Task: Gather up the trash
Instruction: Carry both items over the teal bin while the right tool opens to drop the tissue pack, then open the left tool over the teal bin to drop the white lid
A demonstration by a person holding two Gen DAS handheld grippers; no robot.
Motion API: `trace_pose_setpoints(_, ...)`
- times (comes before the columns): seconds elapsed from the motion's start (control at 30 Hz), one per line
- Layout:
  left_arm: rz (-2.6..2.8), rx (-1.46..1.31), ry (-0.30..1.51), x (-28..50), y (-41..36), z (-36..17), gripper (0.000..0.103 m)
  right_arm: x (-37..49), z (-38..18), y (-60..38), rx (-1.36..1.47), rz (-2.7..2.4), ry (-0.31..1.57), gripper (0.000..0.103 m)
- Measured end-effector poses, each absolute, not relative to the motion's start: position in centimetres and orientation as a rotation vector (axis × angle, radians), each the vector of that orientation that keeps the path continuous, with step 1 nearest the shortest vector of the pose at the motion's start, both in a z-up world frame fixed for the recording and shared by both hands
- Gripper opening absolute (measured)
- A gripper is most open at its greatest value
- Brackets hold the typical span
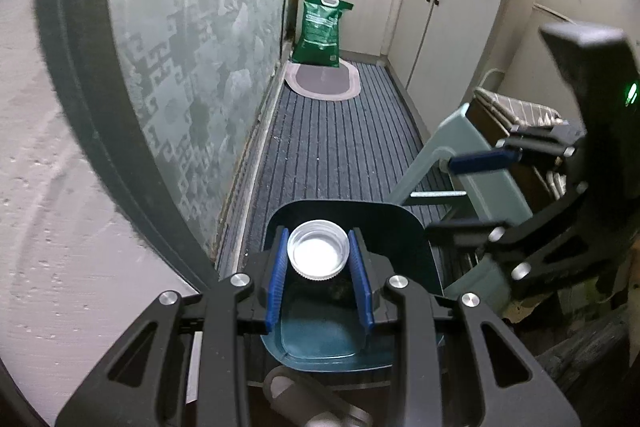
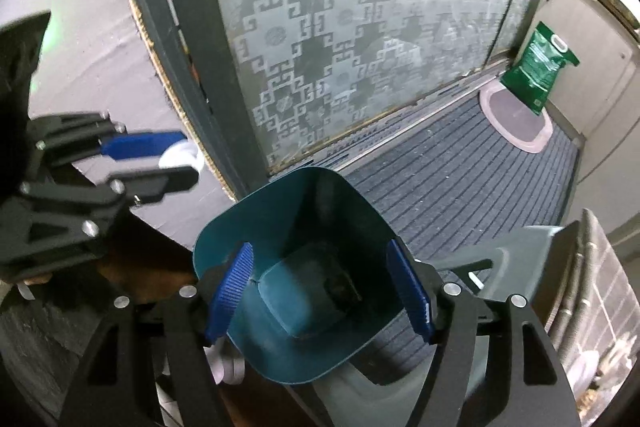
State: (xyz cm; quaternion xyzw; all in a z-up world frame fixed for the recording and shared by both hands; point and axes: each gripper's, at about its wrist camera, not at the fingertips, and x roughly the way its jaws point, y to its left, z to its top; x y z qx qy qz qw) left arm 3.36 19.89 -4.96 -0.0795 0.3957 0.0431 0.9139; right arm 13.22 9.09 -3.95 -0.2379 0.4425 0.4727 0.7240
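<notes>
My left gripper is shut on a white plastic bottle cap, open side facing me, held just above the open teal trash bin. In the right wrist view the same cap shows between the left gripper's blue pads at the left, up and to the left of the bin. My right gripper is open and empty, its blue pads straddling the bin's mouth. Dark debris lies at the bin's bottom. The right gripper also shows in the left wrist view.
A frosted patterned glass door stands behind the bin. A dark striped floor mat runs to an oval rug and a green bag. White cabinets line the right. A grey-green stool stands beside the bin.
</notes>
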Motion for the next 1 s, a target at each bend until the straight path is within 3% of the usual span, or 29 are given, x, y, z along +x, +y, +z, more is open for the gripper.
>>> trace_pose_setpoints(0.67,0.024,-0.092,0.892,9.5,13.5,-7.5,0.033,14.6,0.5,-1.3,-0.431,0.969,0.904,0.071)
trace_pose_setpoints(0.73,0.022,-0.08,0.911,9.9,13.0,-7.9,0.036,14.7,0.9,-2.3,-0.427,0.958,0.896,0.071)
trace_pose_setpoints(0.77,0.029,-0.067,0.917,10.1,12.7,-8.2,0.043,14.7,1.1,-2.8,-0.422,0.951,0.892,0.071)
trace_pose_setpoints(1.0,0.039,-0.06,0.904,10.9,11.5,-7.7,0.044,16.2,2.1,-8.1,-0.372,0.863,0.874,0.072)
